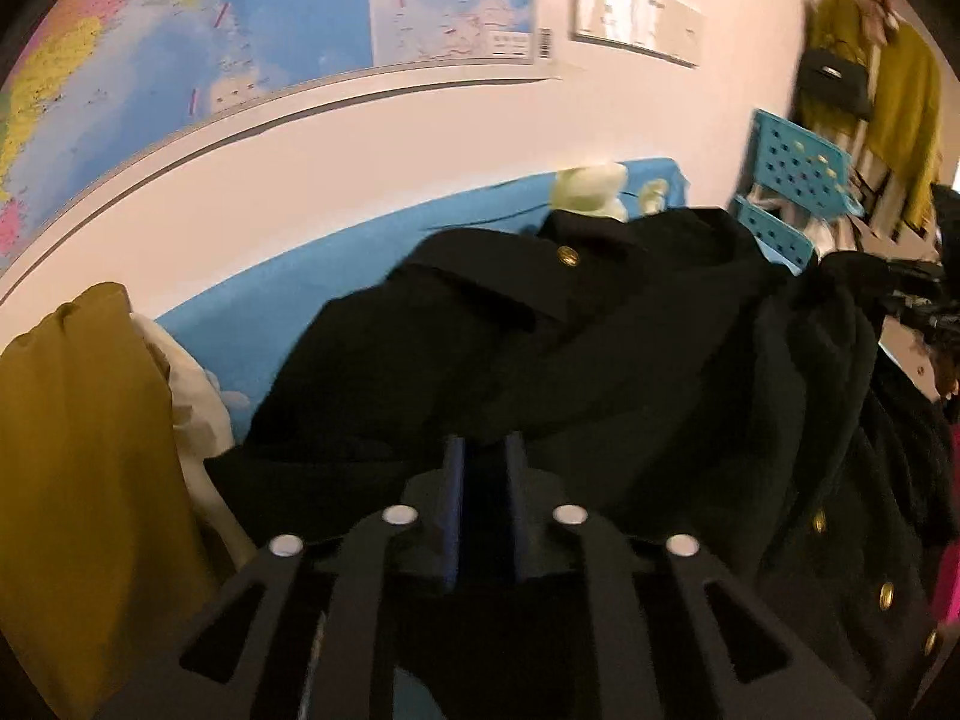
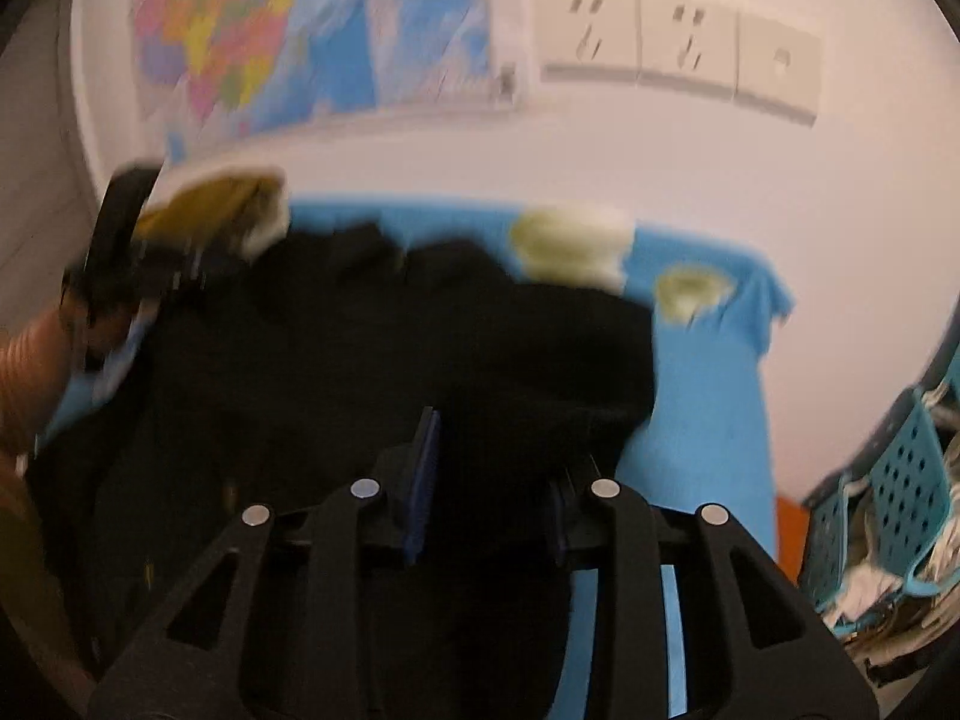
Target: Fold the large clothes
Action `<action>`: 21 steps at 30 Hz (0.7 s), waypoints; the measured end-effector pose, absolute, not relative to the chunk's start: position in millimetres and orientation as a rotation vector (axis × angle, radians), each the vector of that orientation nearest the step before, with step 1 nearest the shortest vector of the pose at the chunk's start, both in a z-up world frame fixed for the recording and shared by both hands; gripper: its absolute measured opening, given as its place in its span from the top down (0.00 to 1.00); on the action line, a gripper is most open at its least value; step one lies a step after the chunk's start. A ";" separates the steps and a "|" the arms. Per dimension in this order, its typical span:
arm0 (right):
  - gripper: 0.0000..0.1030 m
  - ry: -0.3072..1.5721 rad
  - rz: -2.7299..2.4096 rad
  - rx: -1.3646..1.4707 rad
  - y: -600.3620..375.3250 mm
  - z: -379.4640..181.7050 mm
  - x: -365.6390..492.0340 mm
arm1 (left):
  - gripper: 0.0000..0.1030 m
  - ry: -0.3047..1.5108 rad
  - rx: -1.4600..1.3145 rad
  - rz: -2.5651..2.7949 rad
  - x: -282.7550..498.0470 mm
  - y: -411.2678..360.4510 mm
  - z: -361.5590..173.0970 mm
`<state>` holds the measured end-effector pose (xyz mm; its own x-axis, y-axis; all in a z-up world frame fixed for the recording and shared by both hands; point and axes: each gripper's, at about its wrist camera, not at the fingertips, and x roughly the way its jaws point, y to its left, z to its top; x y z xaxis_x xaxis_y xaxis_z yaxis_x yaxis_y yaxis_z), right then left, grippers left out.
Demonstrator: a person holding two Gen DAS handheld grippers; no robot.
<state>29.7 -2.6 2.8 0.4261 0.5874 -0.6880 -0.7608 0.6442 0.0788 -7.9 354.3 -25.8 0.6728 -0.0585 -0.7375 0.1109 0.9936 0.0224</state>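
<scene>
The black coat (image 1: 540, 360) lies heaped on the blue-covered bench (image 1: 288, 300), collar and a brass button (image 1: 567, 255) toward twelve o'clock, its buttoned front spilling off toward four o'clock in the left wrist view.

The left tongs (image 1: 485, 468) stand nearly pressed together with dark cloth between the pads; I judge they pinch a fold of the coat, though black on black makes that hard to swear to. The right tongs (image 2: 492, 462) are spread partway with coat fabric lying in the gap. That view is blurred, and I cannot tell whether the pads press on it.

What worries me is the weight. A thick wool coat held by a thin pinch could slip out of the left tongs when lifted, and if the right has no real hold, one side would drop and the fold would go crooked.

The bench is crowded. A mustard garment (image 1: 78, 450) over something white sits at nine o'clock of the coat, and pale rolled items (image 1: 591, 189) lie at twelve, just beside the collar. Any sweep could drag them along. A blue perforated basket (image 1: 798, 168) stands at two o'clock, off the bench edge, where a trailing sleeve might catch.
</scene>
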 end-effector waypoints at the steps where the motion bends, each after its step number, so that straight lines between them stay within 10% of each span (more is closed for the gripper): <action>1: 0.64 0.760 0.867 -0.268 -8.4 0.8 21.6 | 0.75 0.823 0.078 -0.104 -12.1 353.3 -25.3; 8: 0.39 0.754 0.860 -0.193 -52.5 22.8 -6.6 | 0.45 0.823 0.229 -0.152 -26.4 333.6 -35.6; 15: 0.29 0.875 0.808 0.015 -34.8 14.3 46.0 | 0.45 0.843 0.293 -0.142 -24.2 326.3 -40.1; 21: 0.86 0.916 0.846 -0.065 -1.1 13.4 53.7 | 0.80 0.827 0.302 -0.106 -31.0 324.8 -37.6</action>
<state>53.7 -1.1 13.4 0.3188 0.6163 -0.7201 -0.6688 0.6846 0.2899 -31.0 324.9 -37.6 0.6744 0.0238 -0.7380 0.2097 0.9522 0.2224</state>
